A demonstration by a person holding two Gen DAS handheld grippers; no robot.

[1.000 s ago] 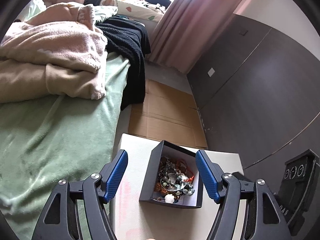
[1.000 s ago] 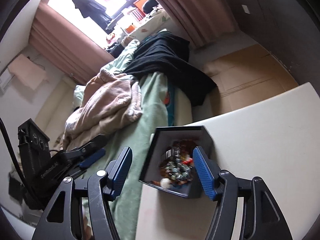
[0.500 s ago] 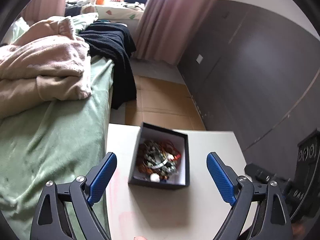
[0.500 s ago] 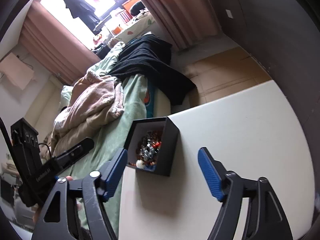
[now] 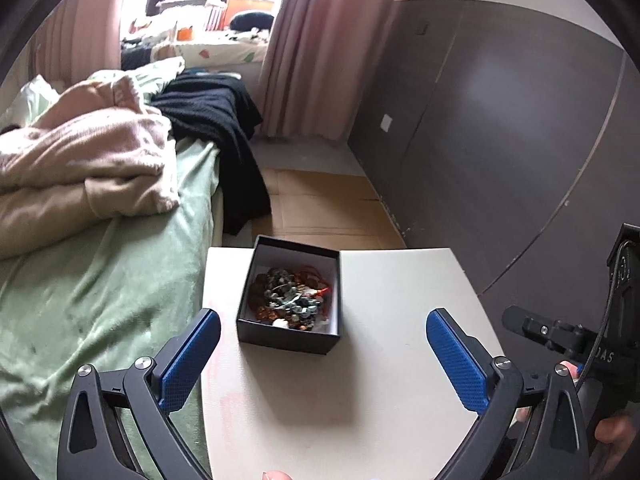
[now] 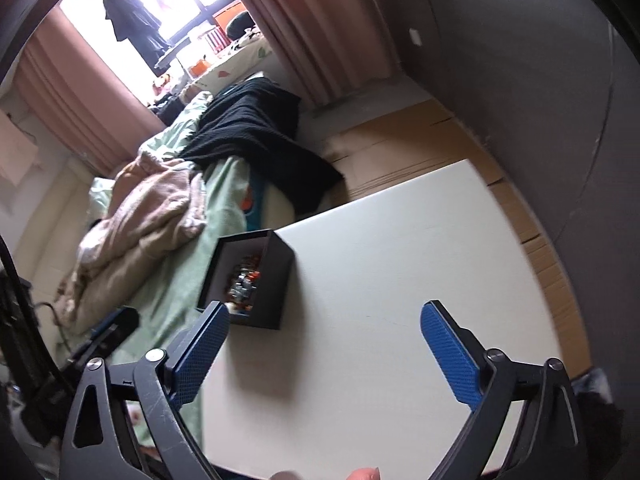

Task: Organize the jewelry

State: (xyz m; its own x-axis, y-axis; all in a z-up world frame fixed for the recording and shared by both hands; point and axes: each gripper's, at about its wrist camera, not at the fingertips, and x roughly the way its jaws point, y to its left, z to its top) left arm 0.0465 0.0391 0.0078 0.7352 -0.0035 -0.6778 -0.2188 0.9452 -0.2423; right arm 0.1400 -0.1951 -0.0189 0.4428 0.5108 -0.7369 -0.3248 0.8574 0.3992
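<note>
Black card and open-topped, the jewelry box (image 5: 289, 297) sits near the worktop (image 5: 384, 380)'s far left edge beside the bed (image 5: 100, 280), so a sideways nudge could tip it off and spill its tangled beads (image 5: 290, 296). Both the left gripper (image 5: 323, 354) and right gripper (image 6: 325, 346) have their fingers spread wide, holding and touching nothing.

Blown-out daylight from the window (image 6: 168, 12), dim foreground, fisheye-warped edges.

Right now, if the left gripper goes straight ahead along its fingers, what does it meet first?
Probably the open black square cardboard box holding tangled beaded jewelry. It sits centred ahead of the open left gripper, on the white table. Height over the table is unclear.
</note>
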